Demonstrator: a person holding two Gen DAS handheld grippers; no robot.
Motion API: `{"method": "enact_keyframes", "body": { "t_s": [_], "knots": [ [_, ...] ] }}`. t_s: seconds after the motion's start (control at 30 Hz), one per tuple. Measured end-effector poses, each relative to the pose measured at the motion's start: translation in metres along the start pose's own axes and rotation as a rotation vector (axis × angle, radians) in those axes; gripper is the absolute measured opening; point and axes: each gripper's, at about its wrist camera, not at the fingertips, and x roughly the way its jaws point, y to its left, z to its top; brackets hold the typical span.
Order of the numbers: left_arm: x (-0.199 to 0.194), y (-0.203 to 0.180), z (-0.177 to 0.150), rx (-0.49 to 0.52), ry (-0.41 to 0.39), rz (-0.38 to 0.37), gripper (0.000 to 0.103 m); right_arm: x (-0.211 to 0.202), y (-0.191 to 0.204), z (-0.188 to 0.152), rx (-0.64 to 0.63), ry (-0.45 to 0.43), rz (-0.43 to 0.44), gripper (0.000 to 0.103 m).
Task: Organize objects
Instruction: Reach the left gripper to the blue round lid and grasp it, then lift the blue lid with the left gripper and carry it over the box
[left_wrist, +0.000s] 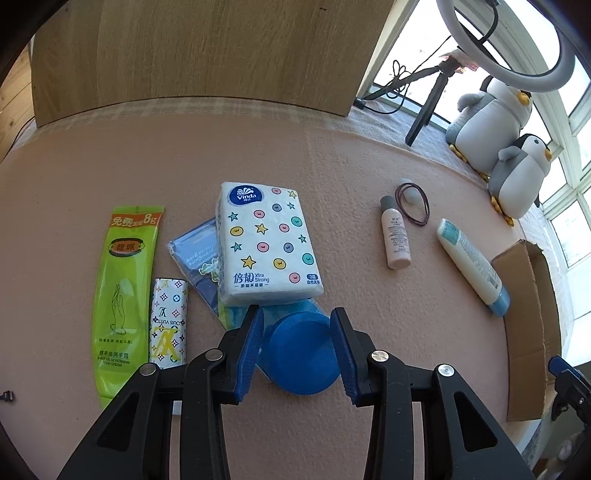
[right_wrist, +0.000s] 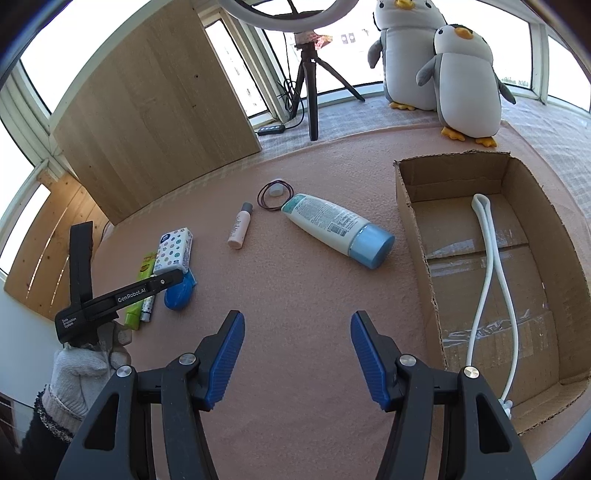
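Your left gripper (left_wrist: 297, 347) brackets the round blue container (left_wrist: 301, 352): both blue pads sit against its sides, so it is clamped on it, and the container rests on the pink surface (left_wrist: 369, 288). Touching the container's far edge lies the Vinda tissue pack (left_wrist: 267, 242), overlapping a clear plastic sleeve (left_wrist: 195, 254). Left of that lie the monogram-print case (left_wrist: 168, 325) and, beside it, the green hand cream sachet (left_wrist: 123, 291).

Your right gripper (right_wrist: 297, 350) hangs over bare surface with its jaws spread apart and nothing between them. Ahead of it the white lotion bottle (right_wrist: 332, 225) lies on its side with its blue cap toward the cardboard box (right_wrist: 546, 221). The small pink bottle (right_wrist: 240, 229) lies left of the lotion, and the dark hair tie (right_wrist: 275, 199) lies just behind them, around a small white piece. The box stands at the right, holding a white looped cord (right_wrist: 491, 266). Two plush penguins (right_wrist: 461, 81) sit behind it.
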Motion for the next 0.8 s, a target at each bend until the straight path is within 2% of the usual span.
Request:
{"method": "enact_keyframes", "body": {
  "t_s": [0.17,0.5,0.67,0.8],
  "knots": [
    [0.0,-0.006,-0.011,0.022,0.002,-0.011,0.038,0.002,0.002,-0.001,-0.006,0.004,0.007,0.056],
    [-0.007,-0.041,-0.058,0.086,0.008,-0.067,0.038,0.013,0.012,-0.004,-0.027,0.029,0.026,0.056],
    [-0.011,-0.05,-0.079,0.097,0.032,-0.124,0.038,0.021,0.018,-0.007,-0.039,0.052,0.041,0.056],
    [-0.016,-0.052,-0.089,0.104,0.023,-0.121,0.038,0.031,0.026,-0.01,-0.065,0.082,0.063,0.056]
  ]
}}
